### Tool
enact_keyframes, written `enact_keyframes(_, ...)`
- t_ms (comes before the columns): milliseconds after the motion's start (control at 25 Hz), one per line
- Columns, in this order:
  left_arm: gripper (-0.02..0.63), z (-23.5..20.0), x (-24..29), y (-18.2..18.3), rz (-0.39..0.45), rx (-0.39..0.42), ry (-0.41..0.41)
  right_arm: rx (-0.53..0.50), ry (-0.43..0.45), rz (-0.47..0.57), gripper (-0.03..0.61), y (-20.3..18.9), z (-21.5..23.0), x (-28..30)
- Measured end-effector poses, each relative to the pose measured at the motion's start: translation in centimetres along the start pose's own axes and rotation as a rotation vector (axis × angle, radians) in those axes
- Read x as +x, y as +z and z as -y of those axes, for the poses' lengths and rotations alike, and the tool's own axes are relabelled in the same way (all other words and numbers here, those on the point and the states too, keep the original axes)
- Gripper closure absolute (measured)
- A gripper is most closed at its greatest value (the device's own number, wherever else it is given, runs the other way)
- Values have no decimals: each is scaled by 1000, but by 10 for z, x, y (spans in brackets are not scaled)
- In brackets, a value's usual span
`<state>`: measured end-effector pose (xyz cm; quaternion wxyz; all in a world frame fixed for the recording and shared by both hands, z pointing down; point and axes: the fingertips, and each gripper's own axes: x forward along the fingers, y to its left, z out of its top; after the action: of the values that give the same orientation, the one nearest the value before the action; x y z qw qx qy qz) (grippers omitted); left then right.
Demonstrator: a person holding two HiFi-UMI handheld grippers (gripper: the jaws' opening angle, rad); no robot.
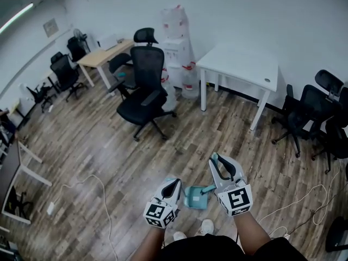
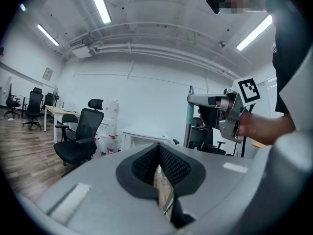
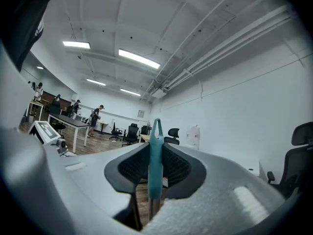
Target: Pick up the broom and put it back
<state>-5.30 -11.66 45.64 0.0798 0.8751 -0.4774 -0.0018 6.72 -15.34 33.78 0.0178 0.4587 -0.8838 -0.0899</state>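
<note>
My right gripper [image 1: 216,160] is shut on the teal top of the broom handle [image 1: 214,157], which stands upright. In the right gripper view the teal handle [image 3: 155,146] sits clamped between the two black pads [image 3: 131,168]. The left gripper view shows that right gripper [image 2: 191,100] from the side, with the teal grip and grey shaft [image 2: 189,124] hanging below it. A teal dustpan [image 1: 194,196] lies low between both grippers, above the person's shoes. My left gripper [image 1: 173,182] is at its left, jaws together [image 2: 159,150]. A teal sliver shows beneath the left jaws; I cannot tell whether it is gripped.
A black office chair [image 1: 145,94] stands ahead on the wood floor, with stacked water bottles [image 1: 176,34] and a white table [image 1: 239,64] behind it. More black chairs [image 1: 312,110] crowd the right wall. White cables [image 1: 81,185] trail on the floor at left and right.
</note>
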Motion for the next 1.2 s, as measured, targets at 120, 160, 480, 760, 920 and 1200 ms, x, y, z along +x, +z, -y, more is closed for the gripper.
enact_keyframes(120,594,-2,-1,5,5,7,-3,-6,-3,16,493,8,-1,-1)
enact_keyframes(160,594,-3,-2,8,9,11,-4,-9,-3,21,494,11,-1,-1)
enact_keyframes(480,594,-10,-1,17,23,74,7,-14,1,29,492,14,-4,6)
enact_keyframes(760,594,-8,-3,15,16,72,-15,-9,15,11,491,6,-10,8)
enact_keyframes(920,594,-5,1,17,20,65,-23,2,21,-5,491,-2,-10,10)
enact_keyframes(1200,594,0,0,28,50,5,-50,-22,32,-52,489,-20,-17,11)
